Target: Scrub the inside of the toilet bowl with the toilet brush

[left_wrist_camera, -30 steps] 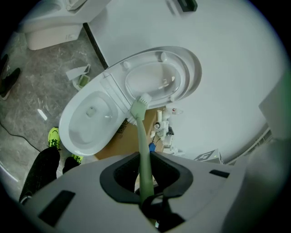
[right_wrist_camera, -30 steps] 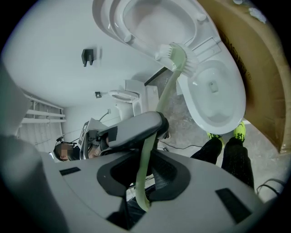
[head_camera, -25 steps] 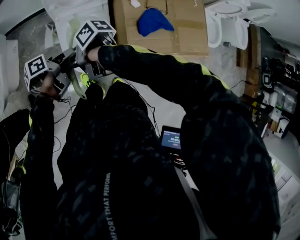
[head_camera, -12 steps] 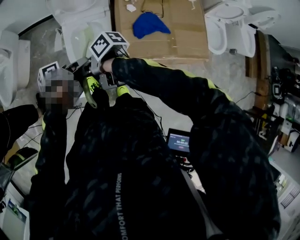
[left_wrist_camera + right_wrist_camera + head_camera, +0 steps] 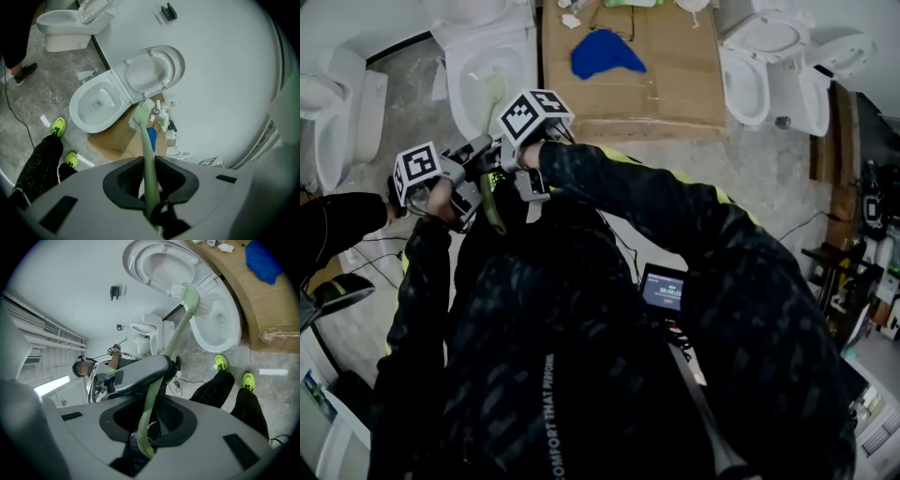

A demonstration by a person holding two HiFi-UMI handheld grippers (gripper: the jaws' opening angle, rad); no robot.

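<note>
The pale green toilet brush [image 5: 142,117] hangs in the air with its white bristle head up, short of the open white toilet bowl [image 5: 97,105], whose lid [image 5: 151,72] is raised. My left gripper [image 5: 149,165] is shut on the brush handle partway along. My right gripper [image 5: 147,414] is shut on the handle's lower hooked end [image 5: 143,446]. It looks up past the left gripper [image 5: 136,373] to the brush head [image 5: 193,298]. In the head view both grippers [image 5: 464,187] [image 5: 523,167] sit close together just in front of the toilet [image 5: 487,80].
A cardboard box [image 5: 666,75] with a blue cloth [image 5: 605,52] stands right of the toilet. More white toilets stand at far left [image 5: 337,112] and right [image 5: 769,70]. My yellow-green shoes [image 5: 58,126] are by the bowl. Another person [image 5: 110,363] stands behind; a cable [image 5: 21,117] lies on the floor.
The head view has swung so the toilet bowl and box show more fully. Both grippers stay on the brush handle, now nearer the bowl's front.
</note>
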